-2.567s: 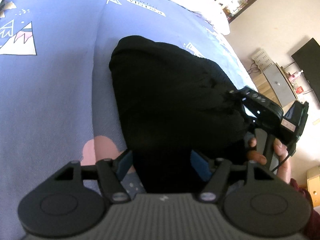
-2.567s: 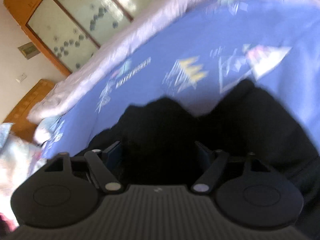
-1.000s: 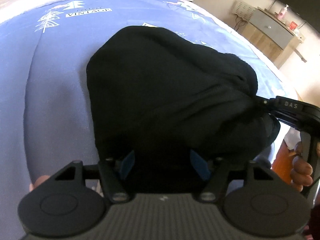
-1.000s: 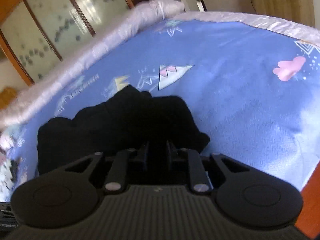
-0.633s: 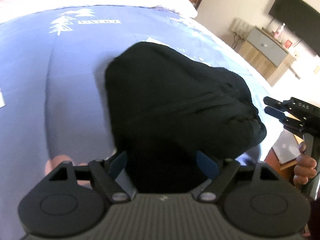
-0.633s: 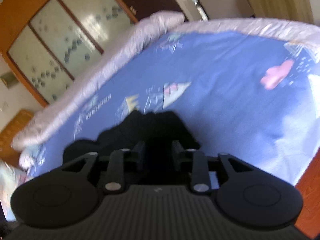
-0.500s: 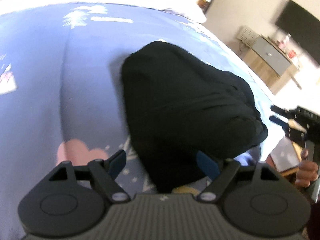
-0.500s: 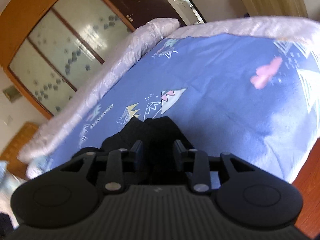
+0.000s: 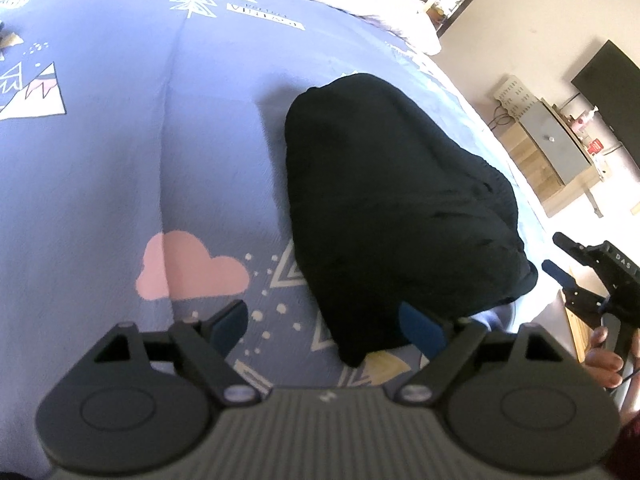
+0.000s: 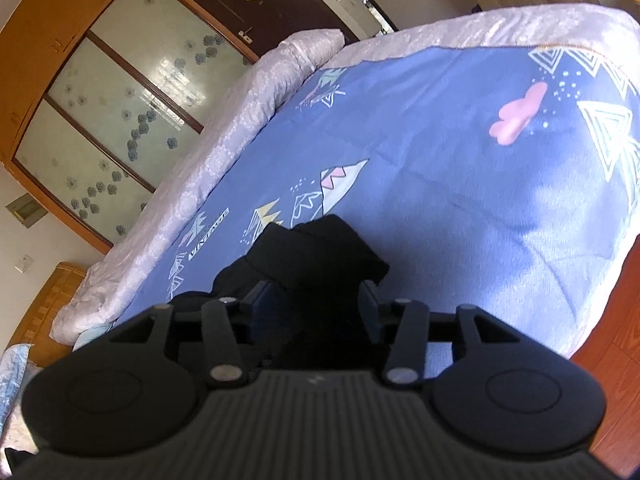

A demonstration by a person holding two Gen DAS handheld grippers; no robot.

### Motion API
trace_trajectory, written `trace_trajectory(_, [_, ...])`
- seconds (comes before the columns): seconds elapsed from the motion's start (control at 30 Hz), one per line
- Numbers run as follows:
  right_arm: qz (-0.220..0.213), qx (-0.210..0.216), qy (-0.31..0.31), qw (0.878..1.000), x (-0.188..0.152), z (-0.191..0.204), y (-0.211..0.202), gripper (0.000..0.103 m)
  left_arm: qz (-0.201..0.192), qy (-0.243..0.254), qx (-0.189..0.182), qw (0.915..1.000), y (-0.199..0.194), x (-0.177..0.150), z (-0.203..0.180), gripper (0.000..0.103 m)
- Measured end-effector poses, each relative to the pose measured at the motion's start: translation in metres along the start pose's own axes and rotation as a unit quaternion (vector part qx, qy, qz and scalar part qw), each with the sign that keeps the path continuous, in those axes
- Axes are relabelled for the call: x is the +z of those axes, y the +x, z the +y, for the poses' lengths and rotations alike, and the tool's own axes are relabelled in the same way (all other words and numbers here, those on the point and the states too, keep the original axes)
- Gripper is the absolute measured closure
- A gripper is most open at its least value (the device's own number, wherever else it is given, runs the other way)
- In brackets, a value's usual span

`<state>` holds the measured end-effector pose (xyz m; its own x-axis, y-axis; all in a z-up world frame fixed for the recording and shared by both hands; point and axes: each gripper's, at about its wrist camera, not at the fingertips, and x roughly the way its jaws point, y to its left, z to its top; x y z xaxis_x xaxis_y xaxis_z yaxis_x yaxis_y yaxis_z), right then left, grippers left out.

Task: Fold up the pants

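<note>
Folded pants [image 9: 400, 208] released on the bedspread [image 9: 120, 160].
Since a second ago, both the left gripper [image 9: 324, 322] and right gripper [image 10: 314, 306] have been drawn off the bundle, jaws opening, gripping nothing; folding is judged nearly complete.

Black pants [image 9: 400, 208] bundled on bedspread [image 9: 120, 160]

The blue bedspread [image 9: 100, 168] carries a small white label reading "VINTAGE" [image 10: 208, 236], printed beside a pine-tree drawing toward the far side of the bed; in the left wrist view the same label [image 9: 264, 14] is too blurred to read fully. The right gripper [image 9: 560, 268], at the right edge of the left wrist view, bears the white letters "DAS" [image 9: 622, 259] on its black body. No other writing is legible.
</note>
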<state>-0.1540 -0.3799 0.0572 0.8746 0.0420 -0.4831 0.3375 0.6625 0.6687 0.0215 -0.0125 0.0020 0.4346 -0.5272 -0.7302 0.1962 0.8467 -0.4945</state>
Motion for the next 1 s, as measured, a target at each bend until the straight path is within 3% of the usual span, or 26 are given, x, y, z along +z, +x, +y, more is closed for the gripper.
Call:
trace_trajectory(0.23, [-0.031,-0.007,-0.031,0.999,0.017,0.008,0.001,0.043,0.003,-0.001,0.002,1.0,0.0,0.0,-0.001,0.016])
trace_trajectory(0.37, [-0.052,-0.016,-0.099,0.994,0.044,0.023,0.018,0.017,0.001,-0.003,0.007,1.0,0.0,0.0,-0.002,0.015])
trace_trajectory(0.5, [-0.02,-0.028,-0.161,0.986,0.059,0.034,0.053,0.017,0.002,-0.006,0.012,0.9999,0.0,-0.001,-0.002,0.014])
trace_trajectory(0.67, [0.039,-0.041,-0.211,0.976,0.048,0.037,0.088,0.018,0.005,-0.006,0.018,0.9998,0.001,0.0,-0.003,0.013])
trace_trajectory(0.73, [0.082,-0.048,-0.237,0.967,0.035,0.04,0.096,0.043,0.006,-0.007,0.019,0.9998,0.002,0.0,-0.002,0.012])
trace_trajectory(0.77, [0.099,-0.051,-0.247,0.963,0.028,0.04,0.098,0.068,0.006,-0.008,0.019,0.9998,0.002,0.0,-0.001,0.012])
trace_trajectory(0.87, [0.105,-0.065,-0.244,0.962,0.014,0.04,0.085,0.077,0.009,-0.014,0.018,0.9997,0.004,0.0,0.003,0.012])
trace_trajectory(0.93, [0.108,-0.048,-0.194,0.974,0.016,0.035,0.07,0.08,0.009,-0.015,0.016,0.9997,0.004,-0.001,0.005,0.012])
trace_trajectory(1.0, [0.102,-0.003,-0.13,0.986,0.021,0.027,0.053,0.089,0.009,-0.016,0.015,0.9997,0.004,0.0,0.005,0.011])
